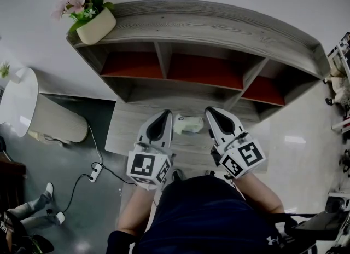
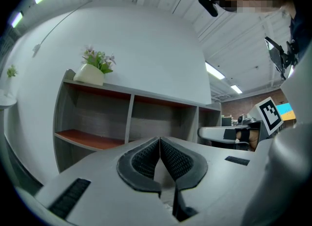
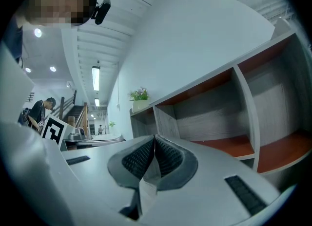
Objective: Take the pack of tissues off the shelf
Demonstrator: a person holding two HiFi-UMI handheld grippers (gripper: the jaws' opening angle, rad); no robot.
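Grippers (image 1: 165,114) (image 1: 210,110) level, fingers (image 2: 141,159) together

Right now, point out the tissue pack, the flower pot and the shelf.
tissue pack (image 1: 188,125): head view, middle of its top face.
flower pot (image 1: 98,26): head view, its white side.
shelf (image 1: 219,28): head view, bare top board.

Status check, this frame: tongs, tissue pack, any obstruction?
Left tongs shut, empty; right tongs shut, empty. Pack of tissues on lower shelf board, between both, ungripped. Nothing visible blocking it.
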